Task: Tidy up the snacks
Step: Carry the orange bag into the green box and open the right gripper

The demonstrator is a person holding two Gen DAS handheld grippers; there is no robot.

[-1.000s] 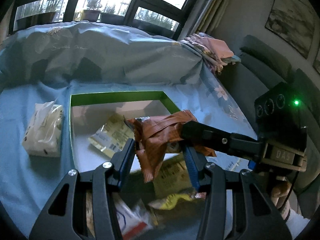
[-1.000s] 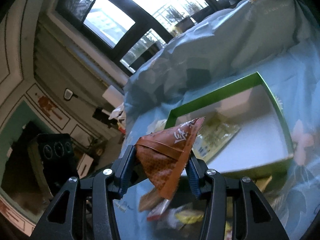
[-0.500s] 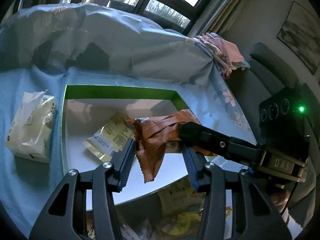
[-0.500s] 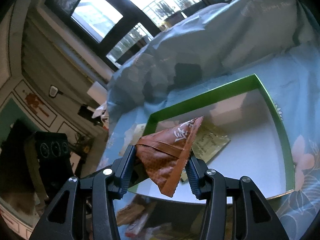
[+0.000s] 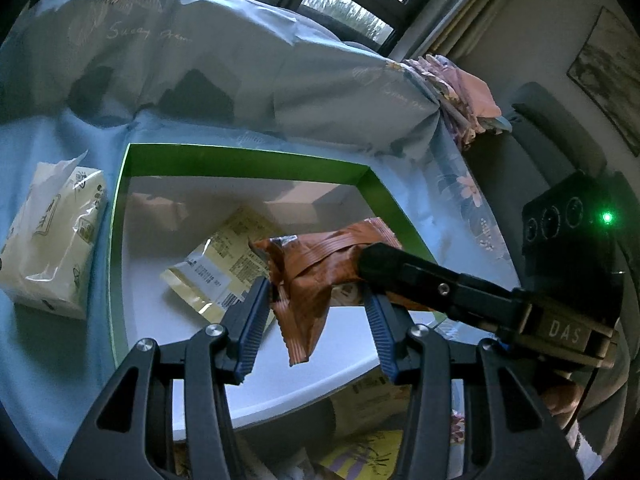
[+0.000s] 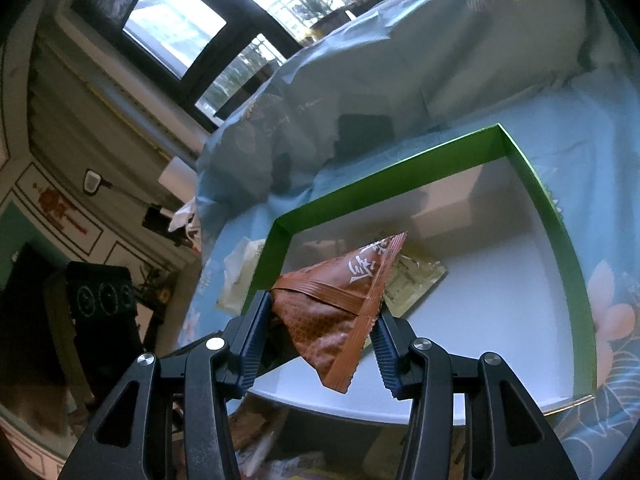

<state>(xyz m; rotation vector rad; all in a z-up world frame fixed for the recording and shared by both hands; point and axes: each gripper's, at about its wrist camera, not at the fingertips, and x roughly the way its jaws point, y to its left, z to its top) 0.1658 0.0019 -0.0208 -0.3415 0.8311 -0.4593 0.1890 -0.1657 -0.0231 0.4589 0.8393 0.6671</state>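
Left wrist: left gripper [image 5: 316,316] grips a brown packet [image 5: 320,268] above the green box [image 5: 248,166] on blue cloth [image 5: 48,360]; tissues [image 5: 52,236] alongside, windows behind.

Right wrist: right gripper [image 6: 320,332] pinches the same packet [image 6: 340,304] over the box [image 6: 384,184].

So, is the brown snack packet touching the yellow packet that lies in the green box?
Cannot tell. In the left wrist view the brown snack packet, held between both grippers, overlaps the yellow packet in the green box, and neither view shows a gap or contact plainly.
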